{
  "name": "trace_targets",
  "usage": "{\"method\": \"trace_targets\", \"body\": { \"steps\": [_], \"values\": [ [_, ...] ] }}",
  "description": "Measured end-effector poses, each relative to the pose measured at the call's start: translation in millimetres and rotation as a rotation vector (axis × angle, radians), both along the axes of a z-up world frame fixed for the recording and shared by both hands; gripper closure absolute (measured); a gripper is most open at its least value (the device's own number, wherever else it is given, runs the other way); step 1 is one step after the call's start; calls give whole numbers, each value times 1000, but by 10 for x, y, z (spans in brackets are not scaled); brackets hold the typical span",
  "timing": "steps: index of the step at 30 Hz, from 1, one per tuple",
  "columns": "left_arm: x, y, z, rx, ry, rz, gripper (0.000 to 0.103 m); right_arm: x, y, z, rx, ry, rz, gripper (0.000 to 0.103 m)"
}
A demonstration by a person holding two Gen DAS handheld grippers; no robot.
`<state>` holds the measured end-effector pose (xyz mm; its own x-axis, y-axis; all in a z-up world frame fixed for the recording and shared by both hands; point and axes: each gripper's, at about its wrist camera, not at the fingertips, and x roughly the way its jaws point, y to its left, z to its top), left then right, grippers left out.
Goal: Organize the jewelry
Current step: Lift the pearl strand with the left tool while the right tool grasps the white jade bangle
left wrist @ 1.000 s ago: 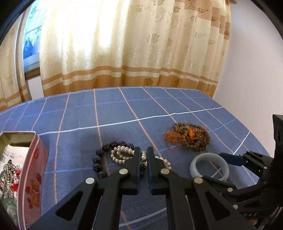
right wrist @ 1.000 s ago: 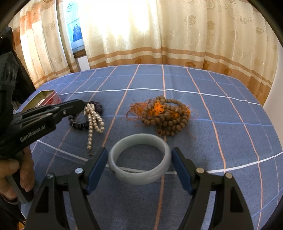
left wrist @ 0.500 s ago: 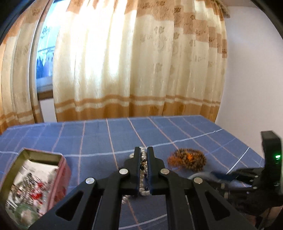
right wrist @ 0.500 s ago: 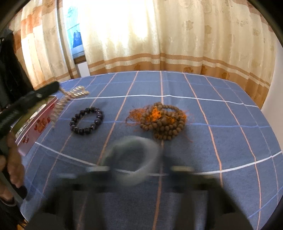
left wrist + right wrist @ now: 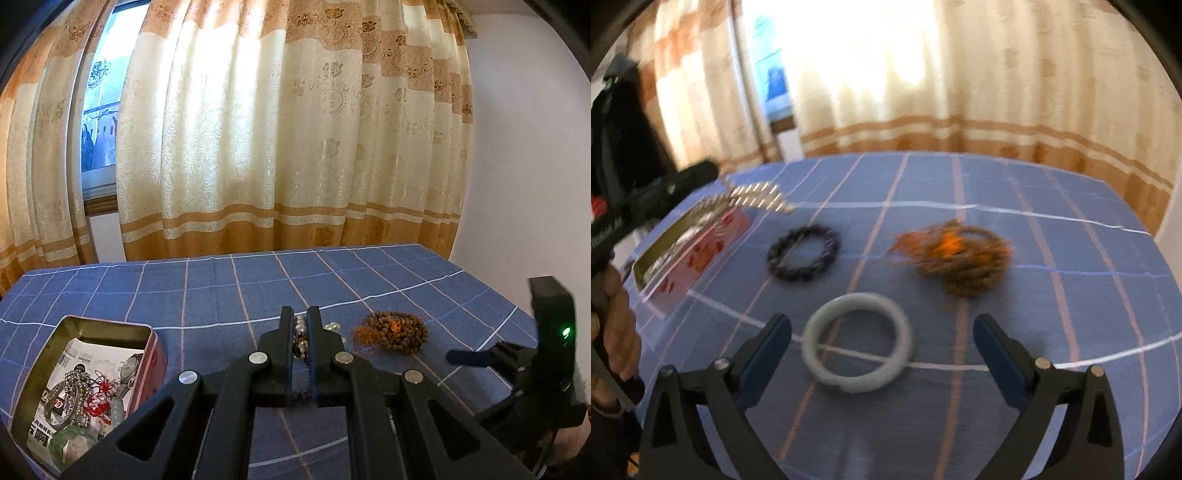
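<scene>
Left wrist view: the left gripper [image 5: 301, 325] is clenched on a pearl necklace [image 5: 300, 338], whose pale beads show in the narrow slit between the fingers, lifted above the blue checked tablecloth [image 5: 221, 291]. At near left stands an open tin box [image 5: 79, 376] with a watch, a chain and red trinkets on printed paper inside. Farther right on the cloth lies a heap of brown wooden beads [image 5: 393, 330] with an orange tassel, and the right gripper's blue-padded finger pokes in at the right edge.

Right wrist view — blurred: the right gripper [image 5: 882, 332] is released, its jaws spread wide on either side of a pale jade bangle [image 5: 857, 352] lying flat, touching neither pad. Beyond it lie a dark bead bracelet [image 5: 803, 253] and the wooden beads [image 5: 960, 258], apart from each other. At far left the necklace [image 5: 753, 197] dangles from the left gripper over the tin box [image 5: 687, 251].
</scene>
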<state>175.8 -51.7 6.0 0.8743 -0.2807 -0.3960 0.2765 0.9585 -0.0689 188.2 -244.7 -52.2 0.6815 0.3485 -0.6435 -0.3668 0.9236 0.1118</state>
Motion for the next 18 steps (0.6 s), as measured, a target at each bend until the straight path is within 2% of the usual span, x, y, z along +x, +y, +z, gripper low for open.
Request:
{"method": "trace_targets", "body": {
  "steps": [4, 6, 7, 10, 18],
  "values": [
    [-10, 28, 0, 9, 7, 6, 97, 110, 256, -130, -128, 66, 30, 2],
    [-5, 63, -2, 5, 11, 10, 97, 158, 271, -187, -139, 98, 26, 4],
    [-5, 77, -3, 4, 12, 11, 97, 190, 259, -218, -141, 118, 19, 11],
    [-8, 109, -3, -2, 15, 11, 97, 188, 228, -218, -153, 106, 5, 24],
    [-38, 188, 43, 8, 4, 16, 97, 126, 212, -158, -137, 65, 5, 25]
  ]
}}
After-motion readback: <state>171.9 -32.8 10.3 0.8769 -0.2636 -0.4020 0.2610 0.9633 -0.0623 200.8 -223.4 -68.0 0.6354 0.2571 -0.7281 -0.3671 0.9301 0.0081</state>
